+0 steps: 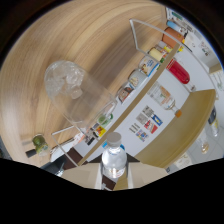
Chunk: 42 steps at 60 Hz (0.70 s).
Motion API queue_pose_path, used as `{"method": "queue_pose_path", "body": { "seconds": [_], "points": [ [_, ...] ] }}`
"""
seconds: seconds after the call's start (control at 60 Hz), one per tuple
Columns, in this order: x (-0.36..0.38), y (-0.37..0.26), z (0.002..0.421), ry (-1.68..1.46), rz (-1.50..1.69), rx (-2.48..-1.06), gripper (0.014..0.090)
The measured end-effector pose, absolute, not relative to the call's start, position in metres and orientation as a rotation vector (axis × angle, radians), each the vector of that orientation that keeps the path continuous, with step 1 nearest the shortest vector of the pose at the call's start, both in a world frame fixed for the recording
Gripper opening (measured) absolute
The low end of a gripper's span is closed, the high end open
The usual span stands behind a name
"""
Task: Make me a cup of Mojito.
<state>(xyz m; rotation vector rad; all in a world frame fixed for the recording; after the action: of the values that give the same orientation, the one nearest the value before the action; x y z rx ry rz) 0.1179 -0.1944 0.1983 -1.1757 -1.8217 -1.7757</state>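
Gripper view is strongly tilted, so the light wooden desk fills the upper and left part of the scene. At the far left, near the edge of the desk, a small green round object lies; it looks like a lime, but I cannot tell surely. To the right of it, a clear plastic cup filled with ice cubes is seen, with the ice heaped in its wide end; whether it stands upright on the desk is hard to judge from this tilted angle. Further right, a clear acrylic shelf rack runs diagonally across the desk and carries a row of small jars and bottles, whose labels are too small to read. Below the rack, just ahead of the camera, a clear plastic bottle with a white cap is seen, cap pointing away from the camera and body full of clear liquid. The claw is covered by the dark area at the bottom, so its fingers are not visible and I cannot tell whether they are open or closed, nor whether they hold the bottle. To the right, beyond the rack, a red cylindrical container lies against a white surface, and a second wooden surface is beside it.
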Motion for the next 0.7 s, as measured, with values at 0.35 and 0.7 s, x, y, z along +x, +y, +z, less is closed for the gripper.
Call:
{"method": "queue_pose_path", "body": {
  "seconds": [0.35, 0.7],
  "points": [
    [0.105, -0.204, 0.228, -1.340, -1.238, -1.524, 0.0348],
    [0.125, -0.204, 0.211, -0.403, -0.189, -1.820, 0.0349]
  ]
}}
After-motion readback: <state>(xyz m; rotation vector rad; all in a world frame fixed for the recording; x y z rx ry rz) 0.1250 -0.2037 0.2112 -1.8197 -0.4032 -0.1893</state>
